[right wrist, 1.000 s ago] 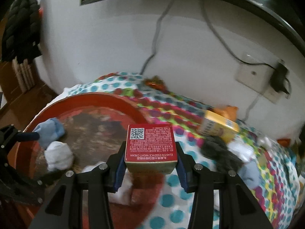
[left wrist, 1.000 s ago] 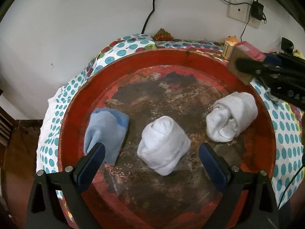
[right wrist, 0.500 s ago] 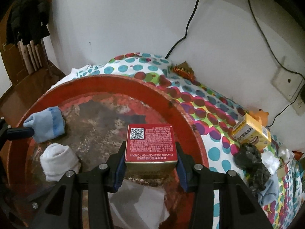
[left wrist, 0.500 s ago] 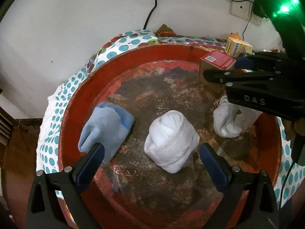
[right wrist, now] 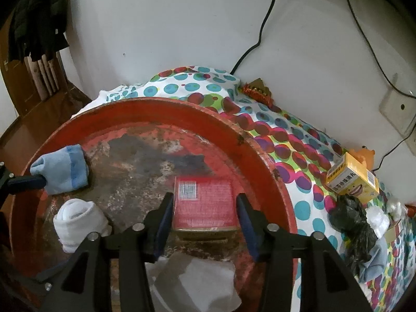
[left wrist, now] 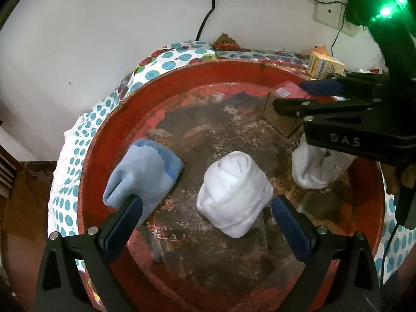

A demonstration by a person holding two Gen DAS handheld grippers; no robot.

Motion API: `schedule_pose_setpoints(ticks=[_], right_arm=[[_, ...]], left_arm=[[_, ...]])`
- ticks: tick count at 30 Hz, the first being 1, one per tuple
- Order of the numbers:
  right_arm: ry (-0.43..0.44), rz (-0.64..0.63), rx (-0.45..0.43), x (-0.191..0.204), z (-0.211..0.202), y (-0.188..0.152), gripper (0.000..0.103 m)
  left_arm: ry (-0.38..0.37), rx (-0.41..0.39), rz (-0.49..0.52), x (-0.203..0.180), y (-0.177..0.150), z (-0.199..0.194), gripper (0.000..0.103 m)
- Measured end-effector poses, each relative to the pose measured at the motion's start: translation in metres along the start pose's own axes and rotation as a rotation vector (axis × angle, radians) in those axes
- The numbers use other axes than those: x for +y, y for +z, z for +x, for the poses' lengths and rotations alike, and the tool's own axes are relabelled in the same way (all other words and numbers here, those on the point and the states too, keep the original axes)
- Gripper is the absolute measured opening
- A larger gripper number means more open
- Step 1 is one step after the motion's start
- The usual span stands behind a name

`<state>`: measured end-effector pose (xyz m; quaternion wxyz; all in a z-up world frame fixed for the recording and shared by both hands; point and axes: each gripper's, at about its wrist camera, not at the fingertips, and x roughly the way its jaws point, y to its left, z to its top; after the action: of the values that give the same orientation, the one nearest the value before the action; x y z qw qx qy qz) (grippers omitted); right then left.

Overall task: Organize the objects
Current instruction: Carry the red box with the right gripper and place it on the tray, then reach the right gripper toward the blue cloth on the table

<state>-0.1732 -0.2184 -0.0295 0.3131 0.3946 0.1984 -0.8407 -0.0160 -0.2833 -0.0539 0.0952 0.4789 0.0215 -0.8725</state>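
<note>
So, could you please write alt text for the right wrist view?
The right gripper is opening around a red box standing in a worn red tray, beside rolled white and blue socks.

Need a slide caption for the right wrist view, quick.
Right gripper opening around the red box just set inside the red tray, beside rolled socks.

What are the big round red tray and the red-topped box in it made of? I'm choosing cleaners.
Big round red tray: seemingly painted or lacquered metal, though wood is possible; its glossy red coat has worn off to dark, rusty-looking patches. Red-topped box: printed cardboard, with sharp folded edges, a code and fine print, and plain brown sides.
</note>
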Motion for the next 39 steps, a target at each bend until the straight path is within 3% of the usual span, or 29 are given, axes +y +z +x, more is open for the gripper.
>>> schedule_pose_setpoints(ticks=[11, 22, 29, 34, 39], right_arm=[[-0.003, 0.066, -0.079, -0.032, -0.050, -0.016, 0.055], [-0.177, 0.258, -0.064, -0.143, -0.086, -0.078, 0.056], [-0.277, 0.337, -0.021, -0.206, -0.078, -0.100, 0.056], [-0.312, 0.344, 0.003, -0.225, -0.059, -0.103, 0.056], [-0.293, 0.360, 0.014, -0.237, -0.039, -0.106, 0.056]], left_arm=[[-0.008, -0.008, 0.016, -0.005, 0.000, 0.000, 0.100], [-0.013, -0.024, 0.016, -0.010, 0.001, -0.006, 0.100], [-0.014, -0.038, 0.025, -0.014, 0.003, -0.012, 0.103], [-0.043, -0.040, 0.008, -0.015, 0.004, -0.013, 0.103], [-0.028, -0.054, 0.023, -0.021, 0.006, -0.018, 0.103]])
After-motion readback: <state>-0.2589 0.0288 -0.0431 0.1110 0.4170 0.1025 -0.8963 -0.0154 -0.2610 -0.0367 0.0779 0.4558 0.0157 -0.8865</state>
